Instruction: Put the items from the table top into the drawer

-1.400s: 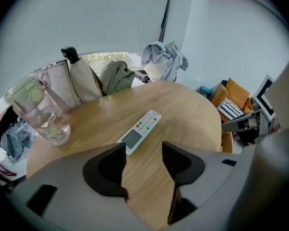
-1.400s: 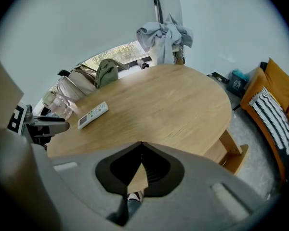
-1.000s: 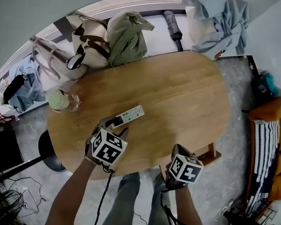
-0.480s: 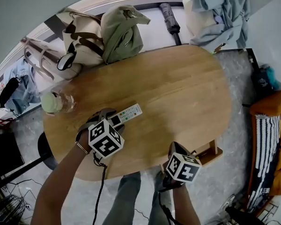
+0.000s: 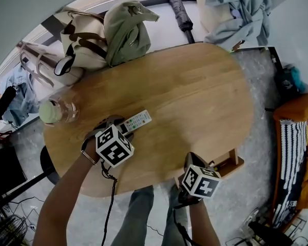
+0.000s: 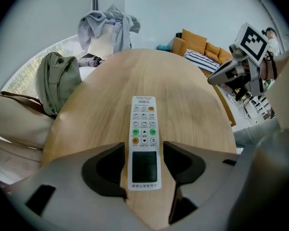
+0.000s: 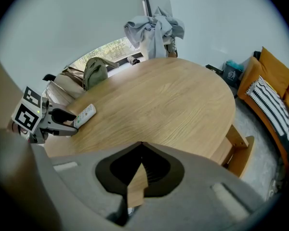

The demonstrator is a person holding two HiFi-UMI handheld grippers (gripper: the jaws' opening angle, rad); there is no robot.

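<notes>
- Head view: left gripper (image 5: 121, 131) sits over the near-left part of the table (image 5: 195, 96), jaws apart, straddling the display end of the remote (image 5: 136, 121).
- Remote lies flat on the tabletop, buttons up.
- Right gripper (image 7: 141, 148): jaws closed together, empty, at the table's near edge.

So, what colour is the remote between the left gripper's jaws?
White remote, dark screen, green and orange buttons; clearest in the left gripper view.

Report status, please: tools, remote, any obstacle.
Left tool open, straddling remote, not gripping. Right tool shut, empty. Remote flat on table; nothing around it.
</notes>
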